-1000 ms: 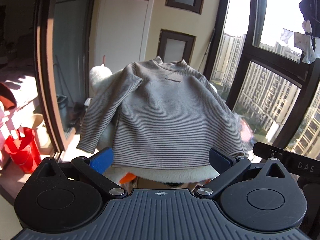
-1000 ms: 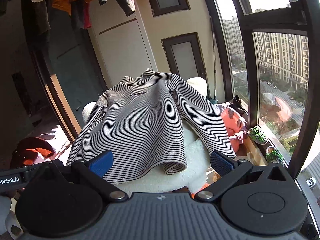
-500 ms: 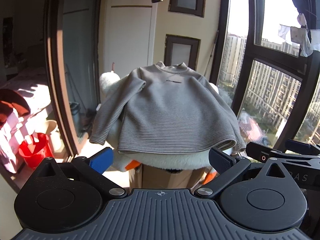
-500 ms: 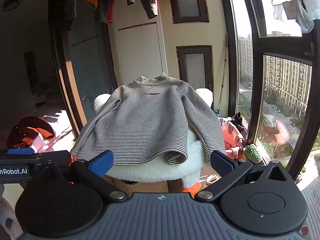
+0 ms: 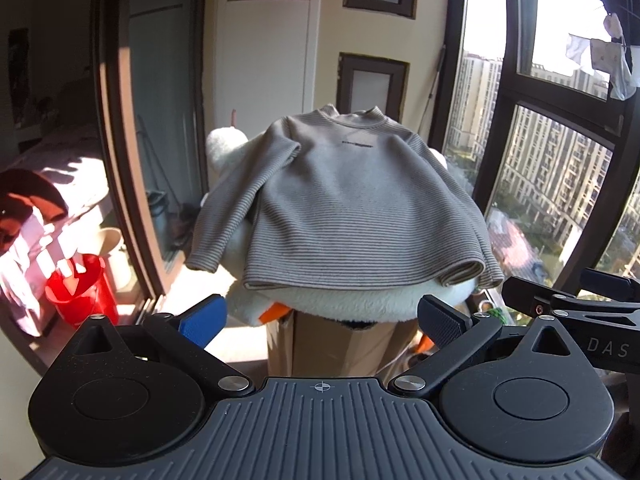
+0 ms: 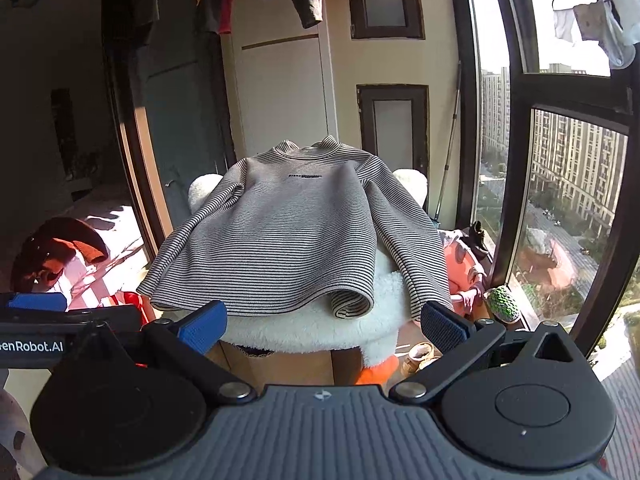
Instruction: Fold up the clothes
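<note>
Both grippers spread wide, holding nothing: left gripper (image 5: 322, 318), right gripper (image 6: 322, 320), each short of the striped sweater (image 6: 296, 236). Sweater lies flat, front up, on a white fluffy cushion (image 6: 308, 330) atop a cardboard box (image 5: 340, 344), box mostly hidden. Left sleeve hangs off the edge; right hem corner curled, probably folded under. Chest lettering too small to read.
</note>
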A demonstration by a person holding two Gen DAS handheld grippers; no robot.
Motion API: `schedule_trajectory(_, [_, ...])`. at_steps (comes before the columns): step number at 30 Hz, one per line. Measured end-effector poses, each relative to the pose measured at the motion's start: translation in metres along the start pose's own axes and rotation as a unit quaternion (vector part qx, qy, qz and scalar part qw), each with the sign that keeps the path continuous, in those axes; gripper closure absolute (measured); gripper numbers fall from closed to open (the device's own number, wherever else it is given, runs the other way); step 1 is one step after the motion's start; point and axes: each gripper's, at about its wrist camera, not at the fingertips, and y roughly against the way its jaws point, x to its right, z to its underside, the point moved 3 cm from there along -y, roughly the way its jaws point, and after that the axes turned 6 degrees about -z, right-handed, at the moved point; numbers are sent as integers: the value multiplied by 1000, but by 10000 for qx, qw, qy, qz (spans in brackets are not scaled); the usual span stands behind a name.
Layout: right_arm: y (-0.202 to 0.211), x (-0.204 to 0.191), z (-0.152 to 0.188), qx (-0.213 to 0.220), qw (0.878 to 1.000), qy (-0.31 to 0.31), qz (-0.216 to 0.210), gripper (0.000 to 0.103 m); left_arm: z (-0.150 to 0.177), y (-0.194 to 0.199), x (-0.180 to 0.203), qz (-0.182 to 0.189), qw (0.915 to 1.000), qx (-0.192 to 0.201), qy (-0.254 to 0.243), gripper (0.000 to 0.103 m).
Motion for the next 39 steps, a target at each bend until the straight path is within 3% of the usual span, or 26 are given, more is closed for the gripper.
schedule_trajectory(19, [-12, 3, 6, -267, 9996, 23, 61, 0, 5, -12, -8, 71, 9996, -257, -1, 0])
schedule_trajectory(28, [-8, 1, 3, -158, 9999, 48, -1, 0, 0, -9, -9, -143, 9998, -112, -61, 0])
schedule_trajectory(39, [-4, 0, 2, -87, 9999, 43, -30, 0, -1, -10, -8, -116, 9998, -137, -88, 0])
